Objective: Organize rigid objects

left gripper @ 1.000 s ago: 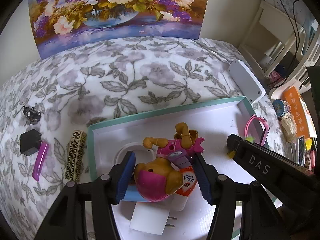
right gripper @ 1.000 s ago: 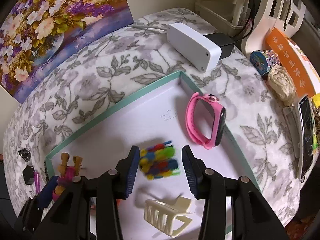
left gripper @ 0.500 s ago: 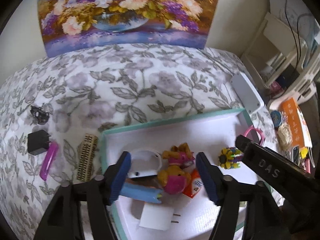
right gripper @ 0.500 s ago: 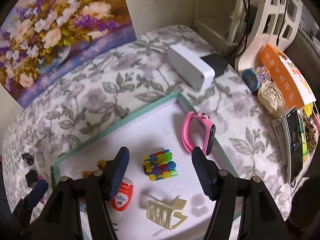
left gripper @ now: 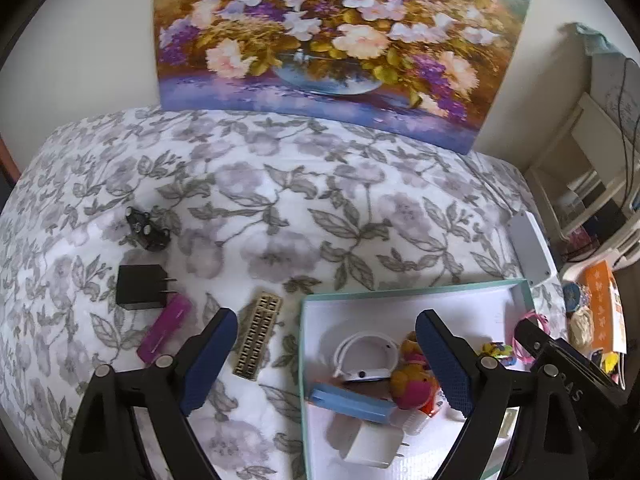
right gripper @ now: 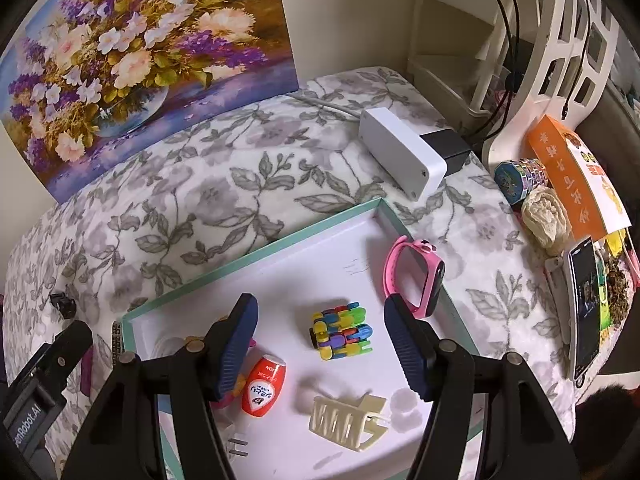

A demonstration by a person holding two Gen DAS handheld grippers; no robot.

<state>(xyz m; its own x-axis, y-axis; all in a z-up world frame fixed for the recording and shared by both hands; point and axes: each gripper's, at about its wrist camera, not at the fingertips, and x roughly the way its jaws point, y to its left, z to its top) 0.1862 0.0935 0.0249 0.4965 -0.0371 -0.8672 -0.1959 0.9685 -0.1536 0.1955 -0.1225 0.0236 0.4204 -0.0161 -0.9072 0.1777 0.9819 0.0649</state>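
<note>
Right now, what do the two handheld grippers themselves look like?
Both match: the left gripper and right gripper have black plastic arms with silver rivets and ribbed dark blue pads on two fingers. Seen from the other camera, each black body carries white lettering, partly readable. No hands, sleeves or cables on them show.

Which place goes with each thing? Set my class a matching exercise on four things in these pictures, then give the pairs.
Things:
1. Black plug
2. Pink watch
3. Hair claw
4. White box

Places:
A. Inside the tray, against its right wall
B. On the cloth, left of the tray, beside a purple clip
C. On the cloth, beyond the tray's far corner
D. Inside the tray, near its front edge

Pairs: 1-B, 2-A, 3-D, 4-C
</note>
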